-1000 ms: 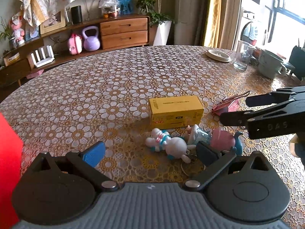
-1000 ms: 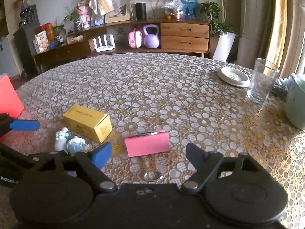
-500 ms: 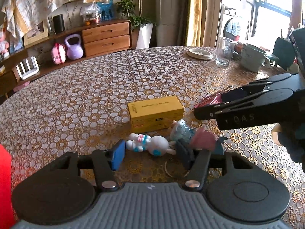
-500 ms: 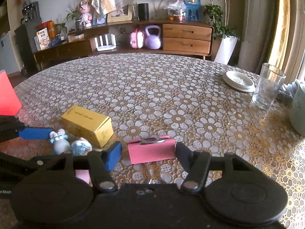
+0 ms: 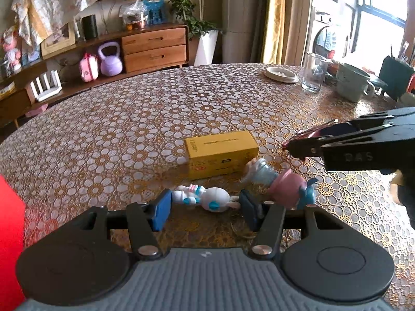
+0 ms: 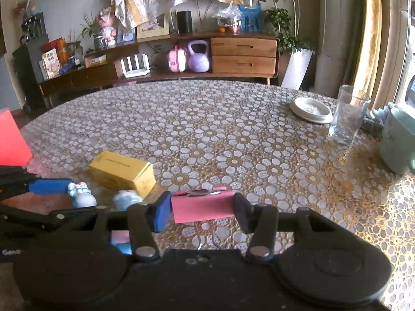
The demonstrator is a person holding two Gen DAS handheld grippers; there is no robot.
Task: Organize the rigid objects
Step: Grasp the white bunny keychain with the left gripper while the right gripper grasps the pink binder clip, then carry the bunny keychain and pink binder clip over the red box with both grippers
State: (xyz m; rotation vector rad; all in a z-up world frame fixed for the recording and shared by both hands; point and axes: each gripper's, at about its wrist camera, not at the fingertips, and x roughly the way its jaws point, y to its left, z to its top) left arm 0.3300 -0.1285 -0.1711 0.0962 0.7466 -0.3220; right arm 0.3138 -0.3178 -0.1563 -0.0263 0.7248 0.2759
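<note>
On the flower-patterned table lies a white rabbit figurine (image 5: 207, 198). My left gripper (image 5: 205, 207) is shut on it, a pad against each end. Just behind it are a yellow box (image 5: 220, 153) and a pink-and-blue figurine (image 5: 282, 186) on its side. My right gripper (image 6: 202, 210) has its jaws closing on a pink binder clip (image 6: 202, 207), and both pads touch the clip's sides. In the right wrist view the yellow box (image 6: 122, 173) and the white rabbit figurine (image 6: 83, 198) lie to the left. The right gripper's dark fingers (image 5: 337, 142) reach in from the right in the left wrist view.
A drinking glass (image 6: 347, 114), a white dish (image 6: 311, 108) and a pale green mug (image 6: 399, 140) stand at the table's far right. A red flat object (image 6: 10, 140) sits at the left edge. A wooden sideboard (image 6: 241, 54) runs behind the table.
Both pairs of jaws have come in from wide open: the left pads now touch the white rabbit figurine, and the right pads now touch the pink binder clip. Neither hand has shifted much.
</note>
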